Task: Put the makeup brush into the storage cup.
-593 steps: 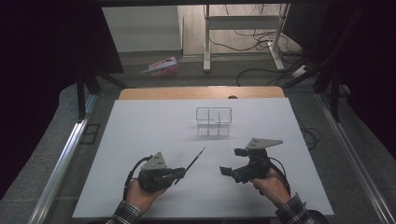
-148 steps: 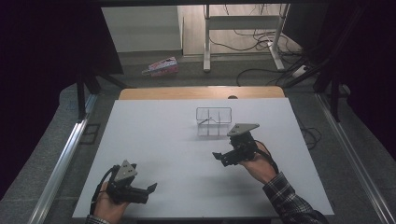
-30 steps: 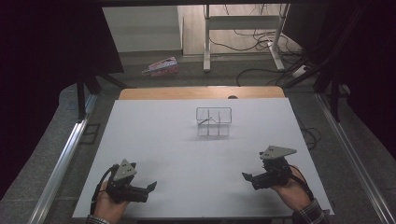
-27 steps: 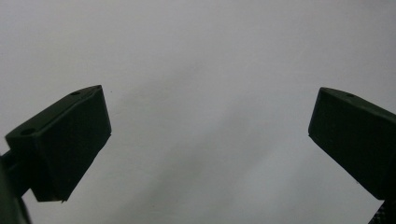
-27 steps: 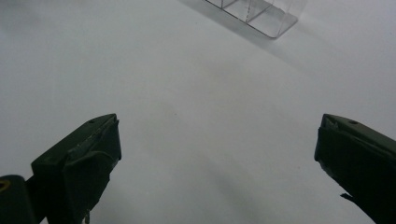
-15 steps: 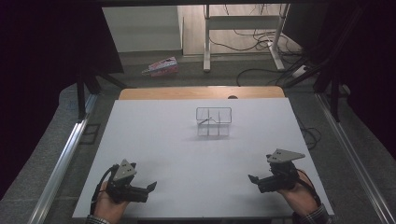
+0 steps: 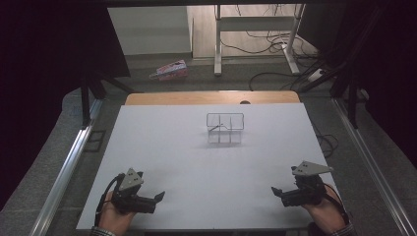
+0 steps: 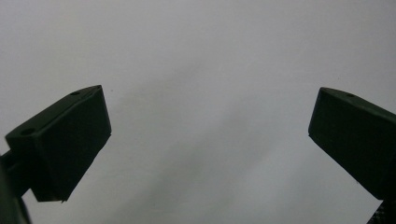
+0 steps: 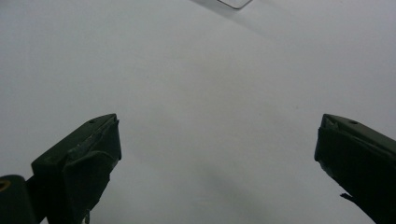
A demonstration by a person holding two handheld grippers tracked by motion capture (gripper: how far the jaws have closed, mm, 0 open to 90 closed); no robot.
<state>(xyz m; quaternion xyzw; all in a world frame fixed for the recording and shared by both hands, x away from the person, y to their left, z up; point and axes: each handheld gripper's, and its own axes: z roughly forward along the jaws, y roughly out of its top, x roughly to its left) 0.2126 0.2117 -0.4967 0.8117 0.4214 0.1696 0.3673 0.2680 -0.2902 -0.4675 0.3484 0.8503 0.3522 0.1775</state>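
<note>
A clear plastic organiser box (image 7: 225,128) with small compartments stands on the white table (image 7: 196,152), just past its middle. A thin dark stick leans inside its left part. My left gripper (image 7: 158,198) rests at the table's front left, open, with nothing between its jaws. The left gripper (image 8: 210,135) view has only bare white table between the two wide-apart jaws. My right gripper (image 7: 276,191) rests at the front right, open and empty. In the right gripper (image 9: 217,149) view a corner of the clear box (image 9: 236,3) shows at the top edge.
A wooden strip (image 7: 211,97) borders the table's far edge. Metal rails (image 7: 69,167) run along both sides. On the floor beyond lie a pink packet (image 7: 169,70), desk legs and cables (image 7: 275,44).
My right gripper has pulled back from near the box to the table's front right corner. The left gripper has stayed still at the front left.
</note>
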